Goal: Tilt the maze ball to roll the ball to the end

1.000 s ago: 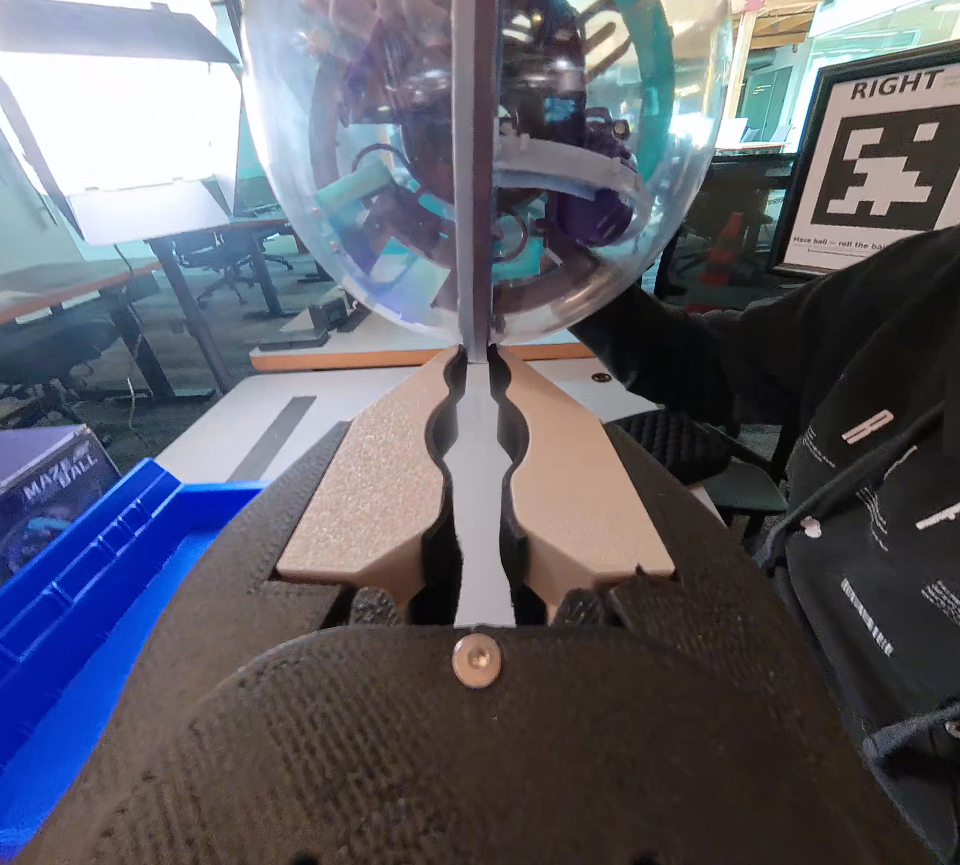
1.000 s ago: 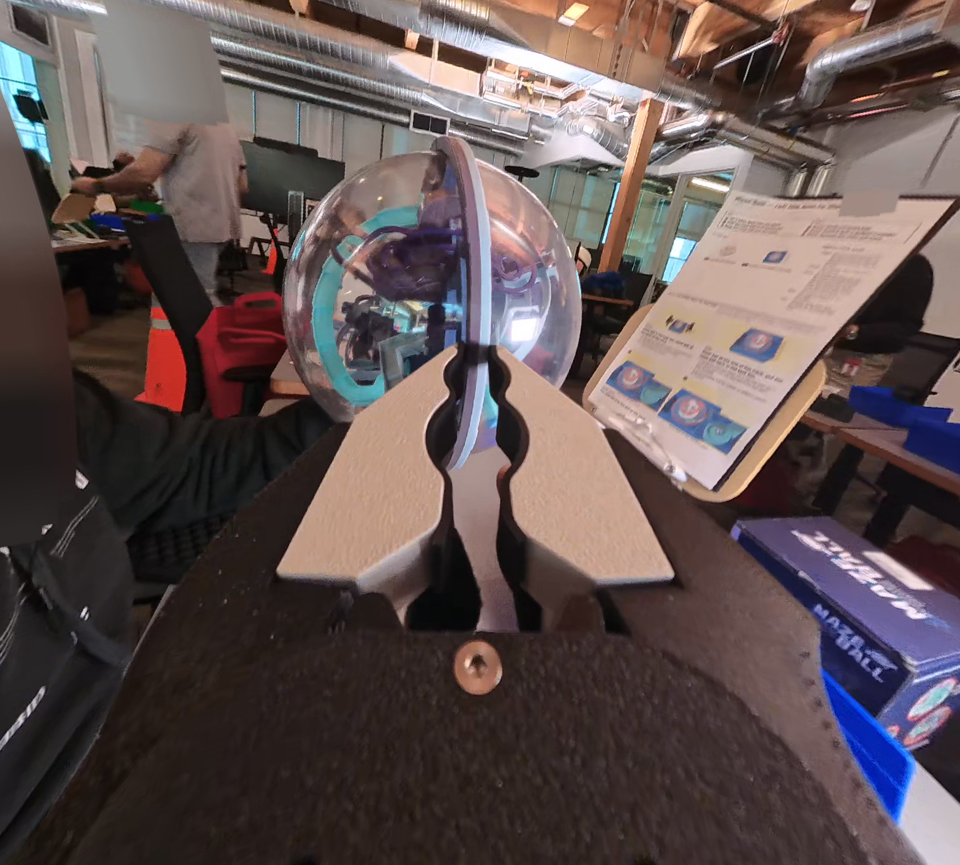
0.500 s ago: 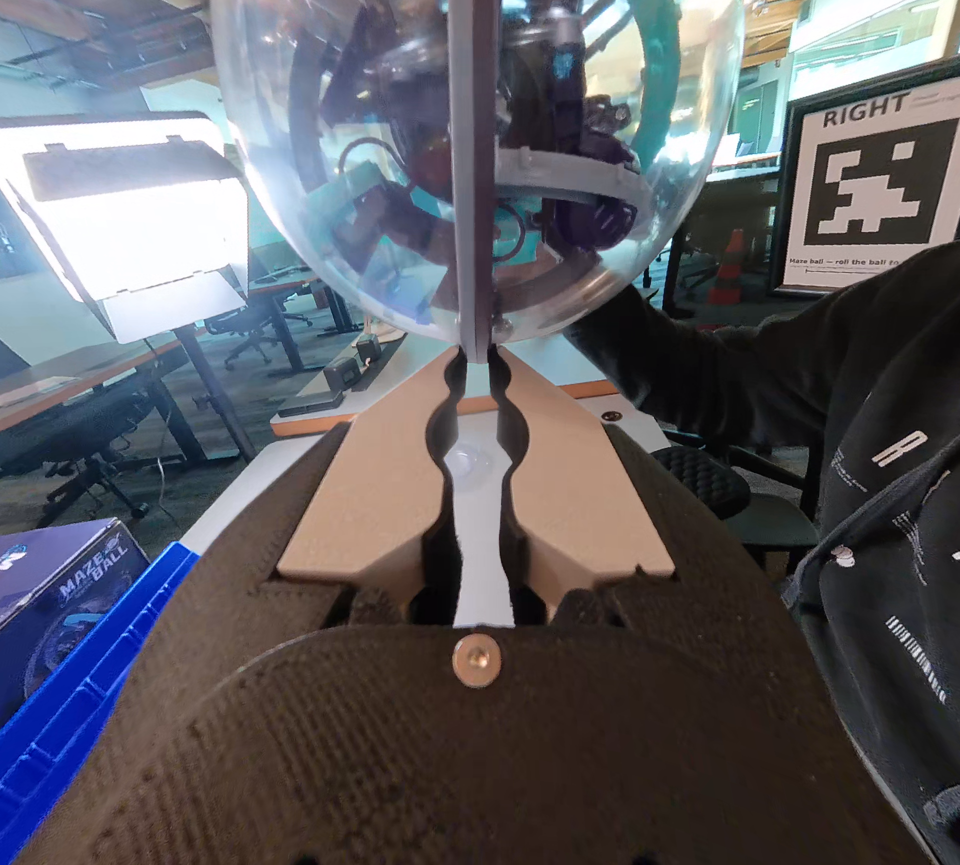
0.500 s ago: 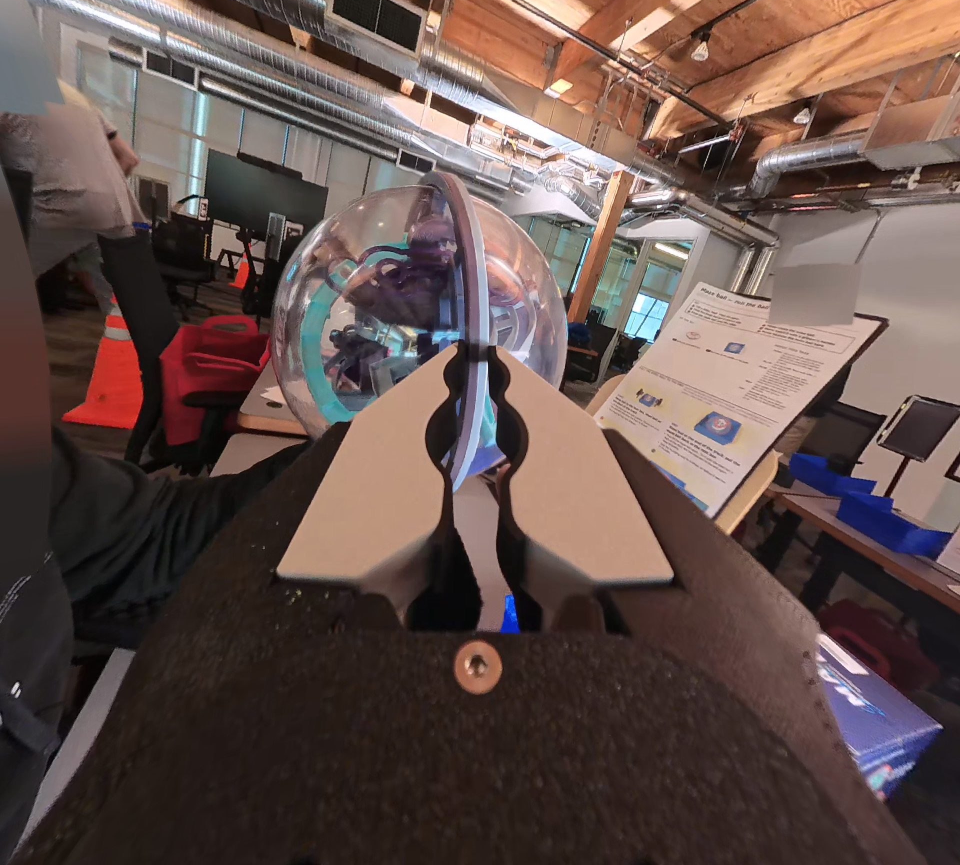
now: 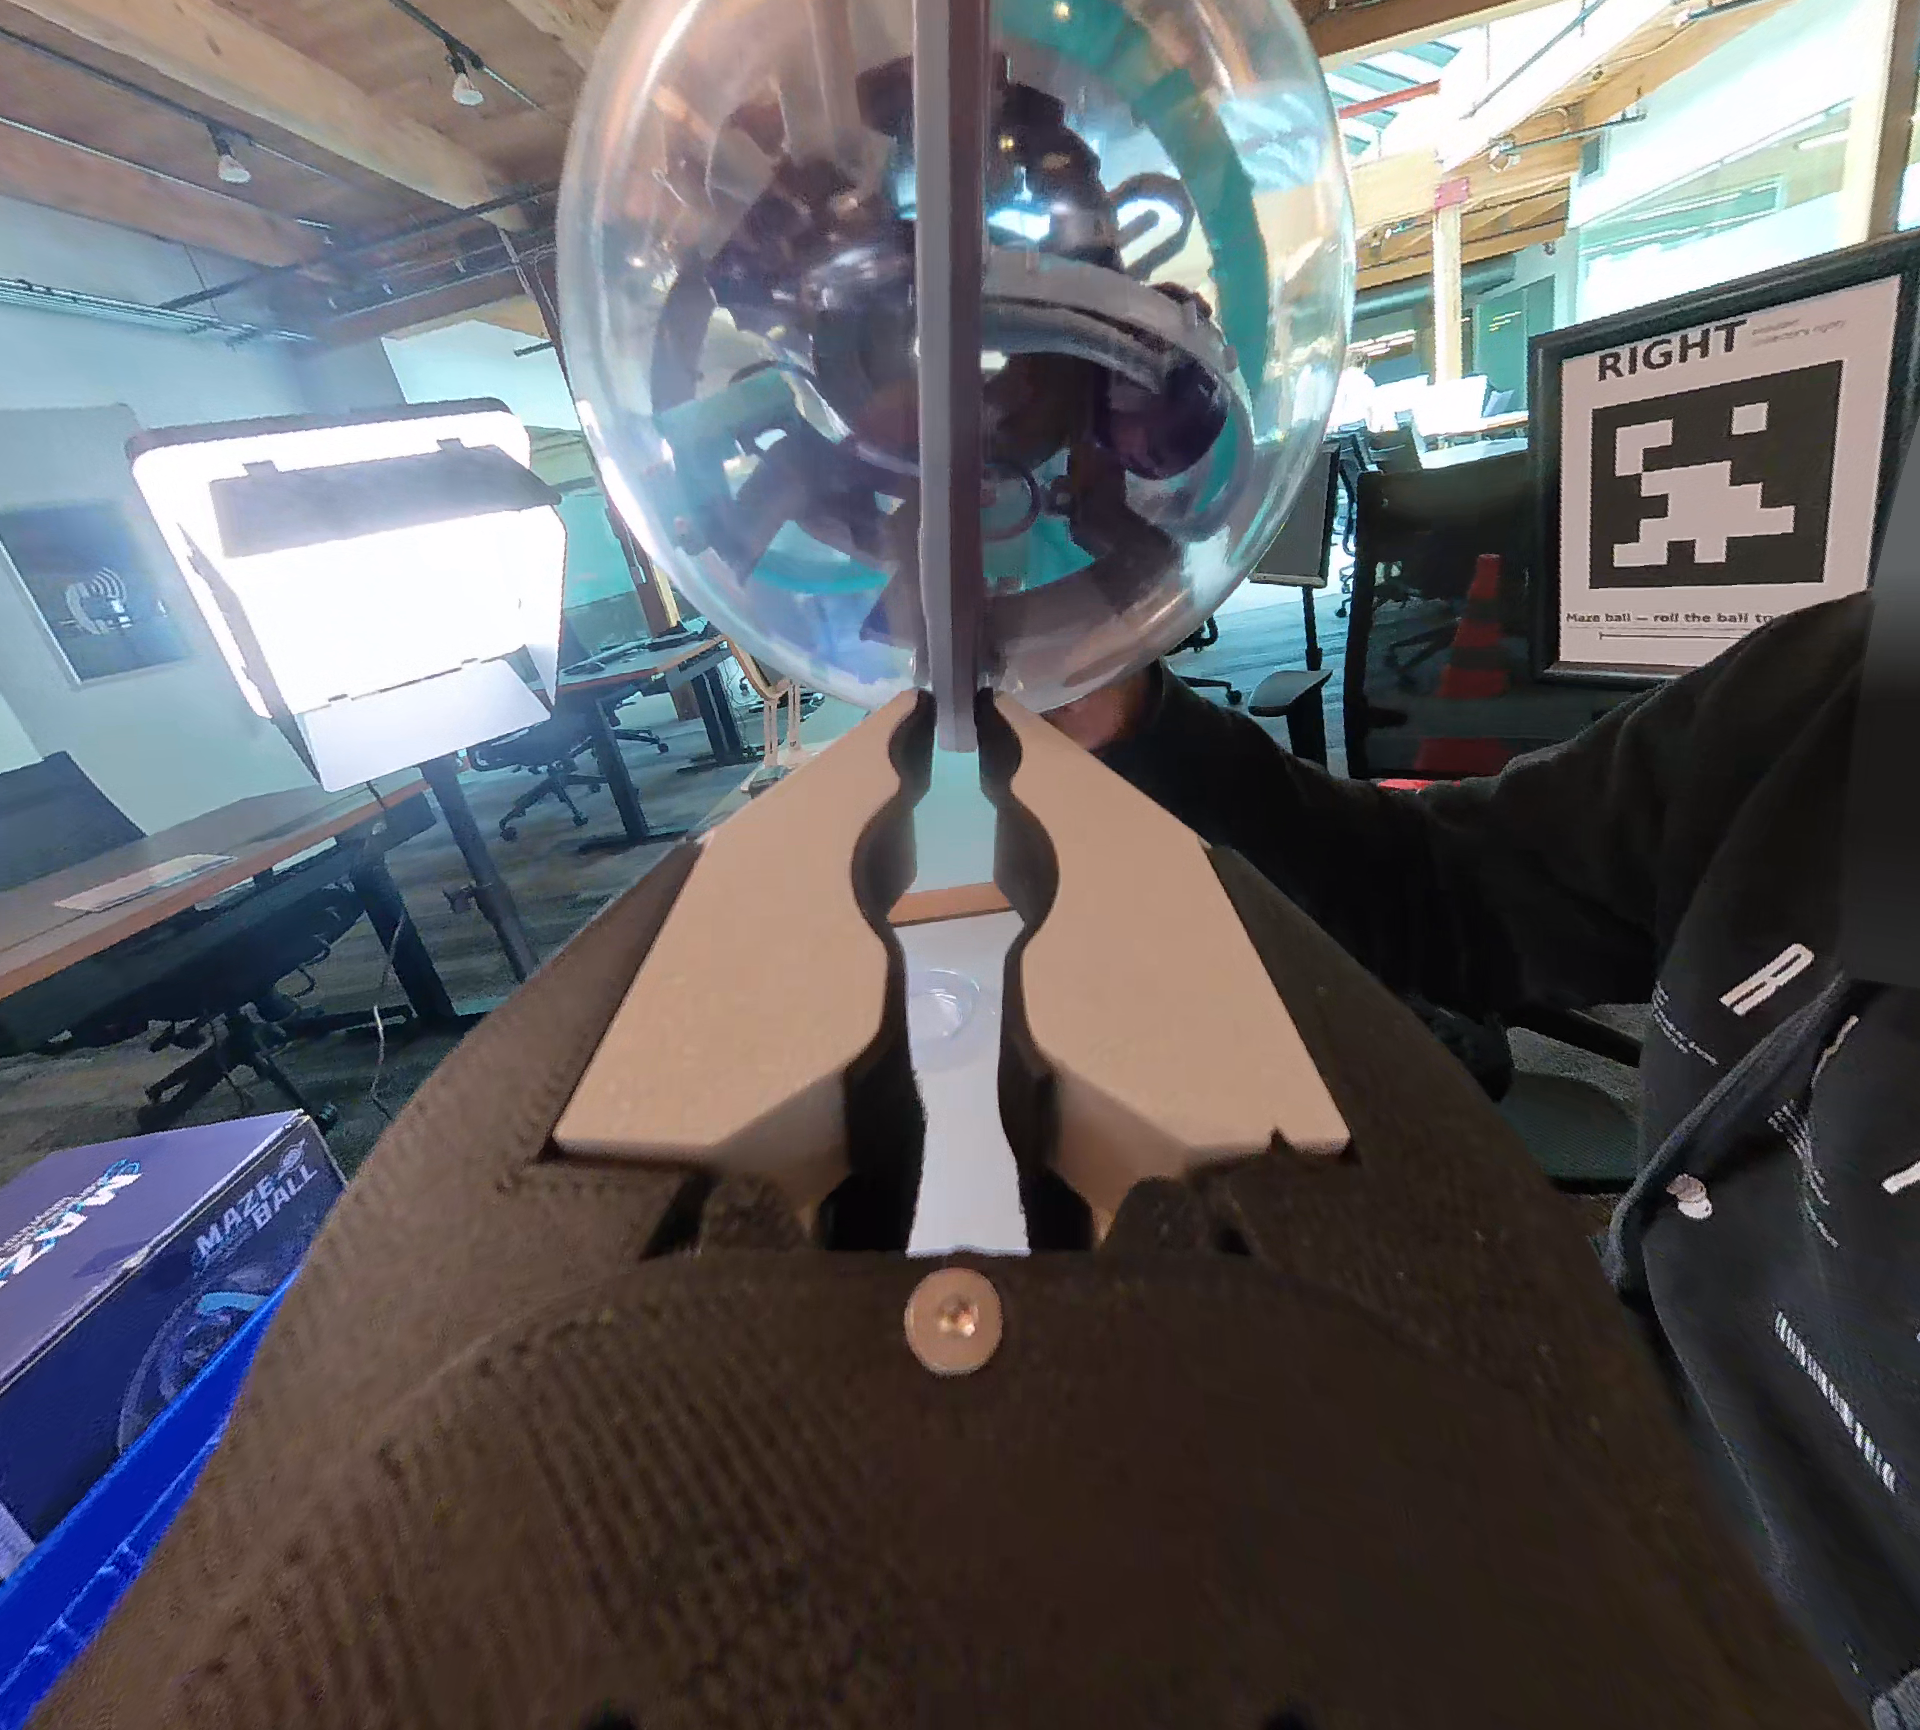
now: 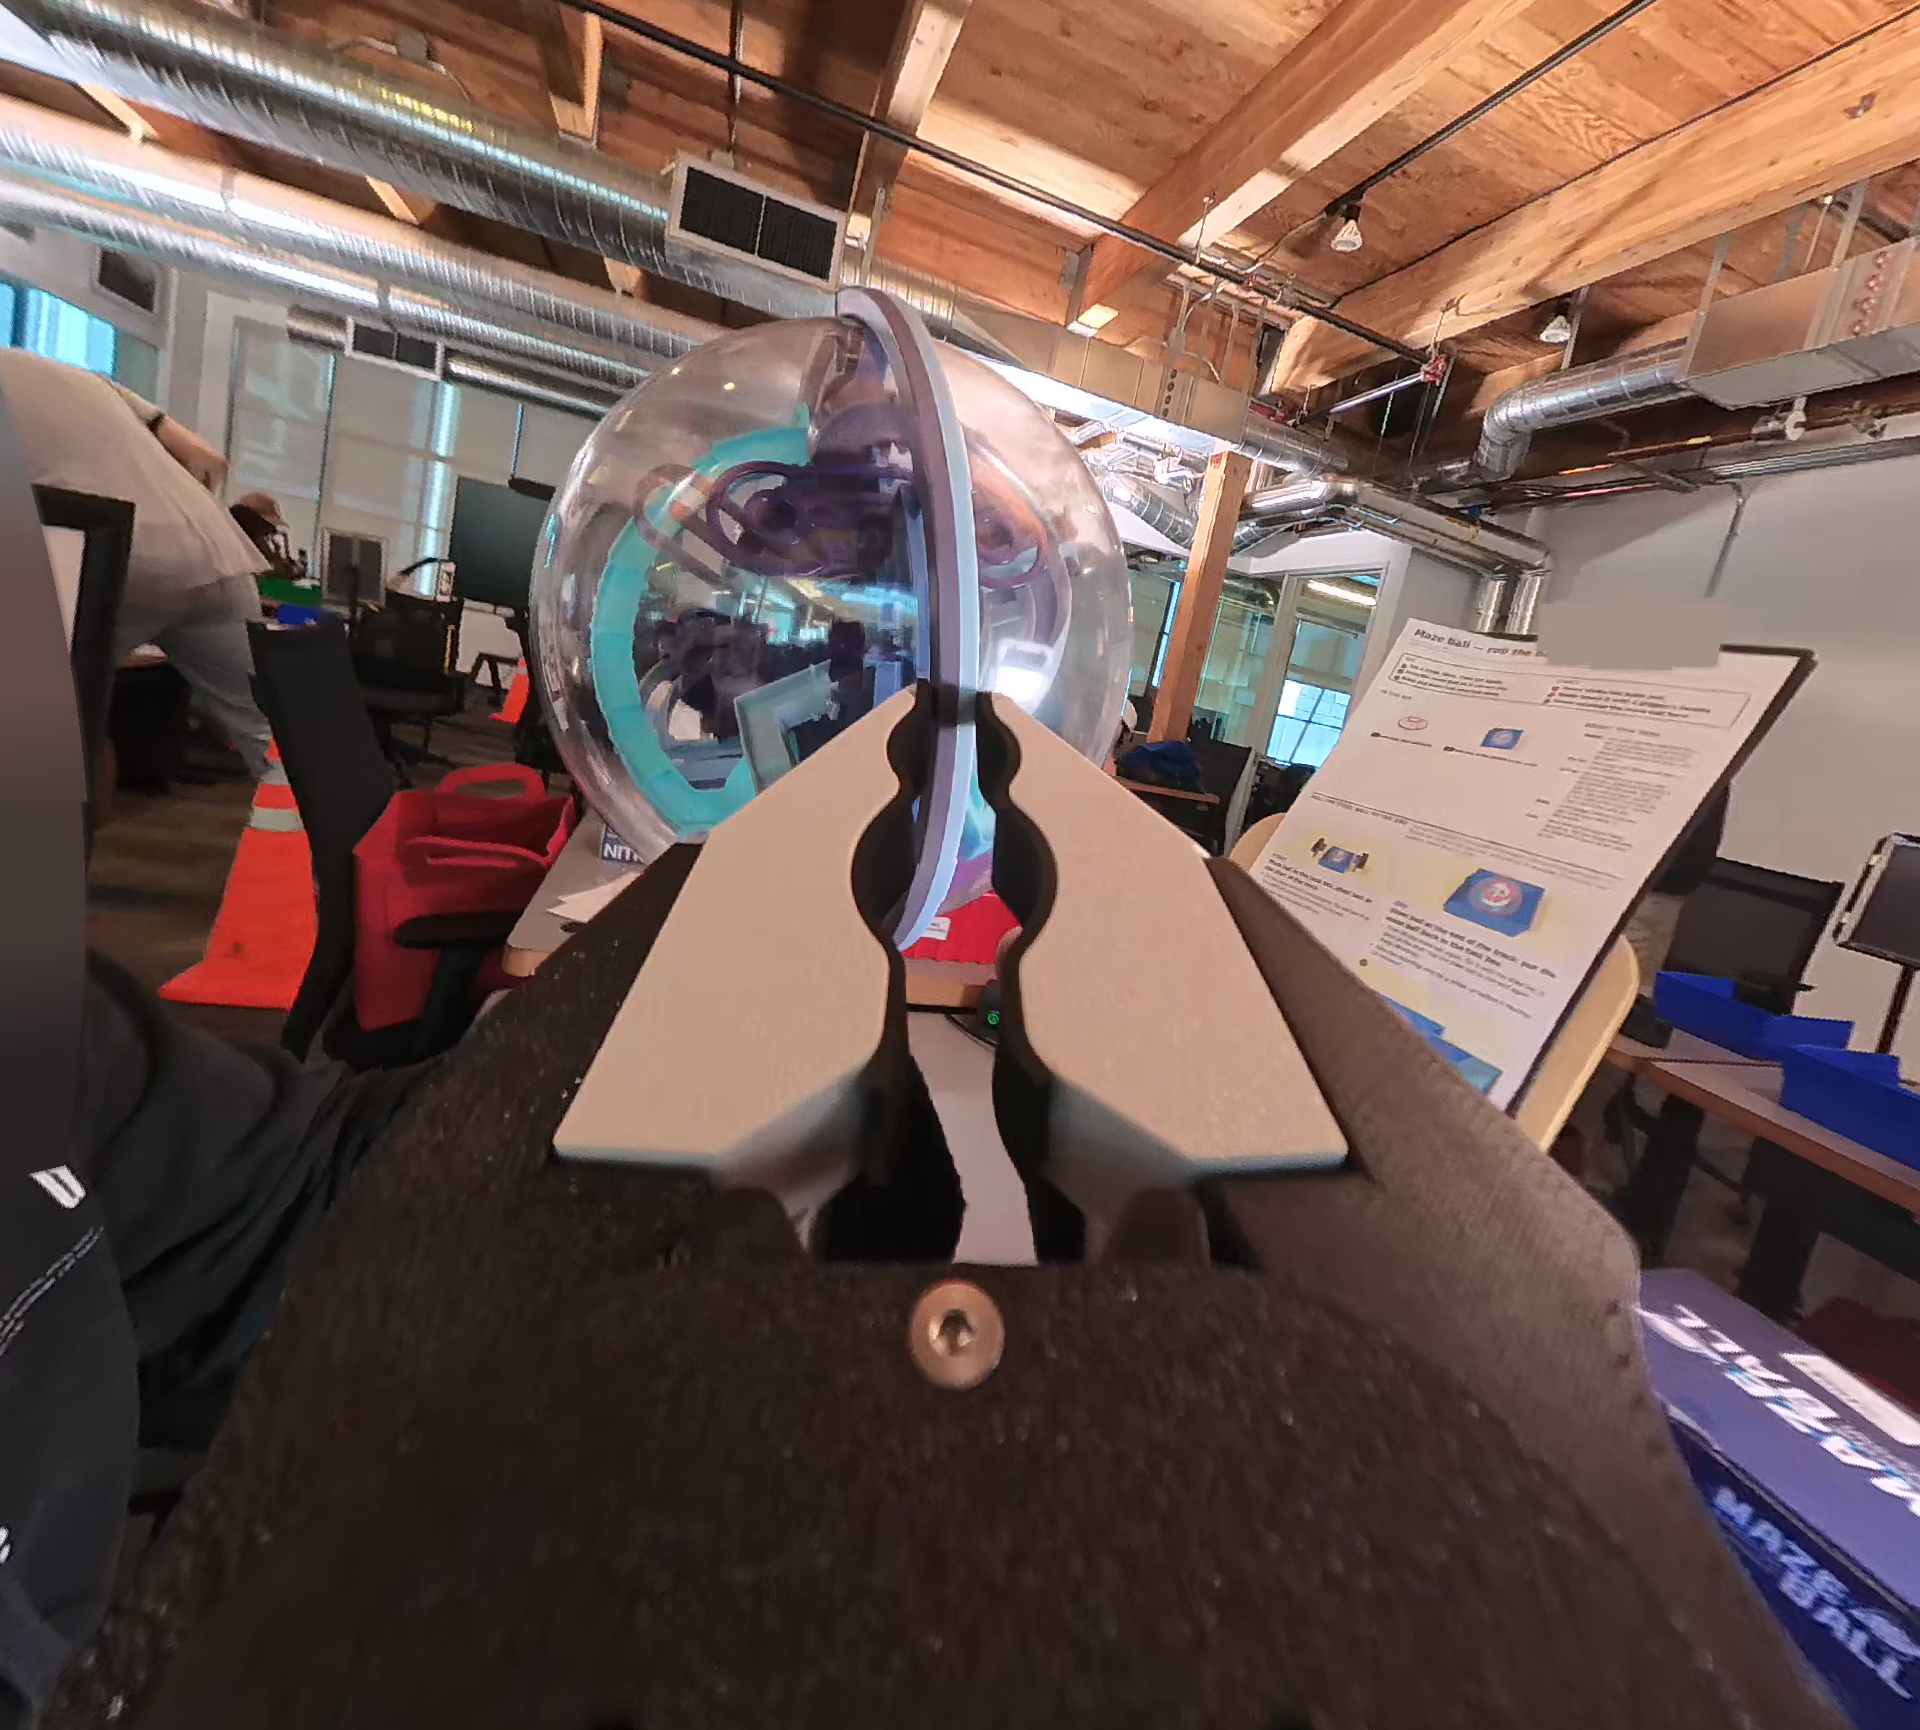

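Observation:
The maze ball (image 5: 790, 309) is a clear sphere with teal and purple tracks inside and a grey rim around its middle. I hold it up in the air between both grippers. My left gripper (image 5: 951, 730) is shut on the grey rim at the sphere's underside. In the right wrist view the maze ball (image 6: 748, 600) stands just beyond my right gripper (image 6: 948, 714), which is shut on the same rim from the opposite side. The small ball inside cannot be made out.
A white table (image 5: 961, 1150) shows between the left fingers. A maze ball box (image 5: 135, 1254) sits in a blue bin (image 5: 114, 1514) at lower left. A marker sign (image 5: 1714, 475) stands right, an instruction board (image 6: 1496, 839) right of the right gripper. A dark sleeve (image 5: 1455, 859) reaches in.
Both grippers have tipped upward with the maze ball held between them: the ceiling now fills the background in both views, and the sphere looks smaller and farther out in the left wrist view.

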A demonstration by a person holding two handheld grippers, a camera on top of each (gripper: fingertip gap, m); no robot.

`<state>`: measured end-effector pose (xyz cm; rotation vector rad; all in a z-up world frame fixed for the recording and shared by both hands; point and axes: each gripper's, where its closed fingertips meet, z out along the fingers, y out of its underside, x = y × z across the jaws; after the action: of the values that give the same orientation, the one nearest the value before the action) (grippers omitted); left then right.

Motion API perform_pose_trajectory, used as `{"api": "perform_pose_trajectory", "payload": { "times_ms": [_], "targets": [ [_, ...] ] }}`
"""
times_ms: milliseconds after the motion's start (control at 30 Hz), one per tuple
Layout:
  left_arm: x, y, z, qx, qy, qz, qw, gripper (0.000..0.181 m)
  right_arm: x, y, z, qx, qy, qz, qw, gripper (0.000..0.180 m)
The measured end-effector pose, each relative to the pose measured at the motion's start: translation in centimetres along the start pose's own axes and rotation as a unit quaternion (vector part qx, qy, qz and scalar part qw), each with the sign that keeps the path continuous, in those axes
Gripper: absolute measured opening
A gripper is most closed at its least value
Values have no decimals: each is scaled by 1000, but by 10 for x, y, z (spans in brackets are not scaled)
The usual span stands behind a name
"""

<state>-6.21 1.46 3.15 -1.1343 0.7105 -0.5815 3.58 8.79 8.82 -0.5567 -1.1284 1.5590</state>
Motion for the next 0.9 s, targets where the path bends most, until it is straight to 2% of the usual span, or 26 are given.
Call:
{"api": "perform_pose_trajectory", "payload": {
  "times_ms": [367,900],
  "targets": [
    [-1,-10,-10,10,-10,-1,1000,7,5,21,-4,14,8,39,999,6],
    [-5,7,-5,-11,-7,-54,998,7,10,40,-21,2,39,72,997,6]
  ]
}}
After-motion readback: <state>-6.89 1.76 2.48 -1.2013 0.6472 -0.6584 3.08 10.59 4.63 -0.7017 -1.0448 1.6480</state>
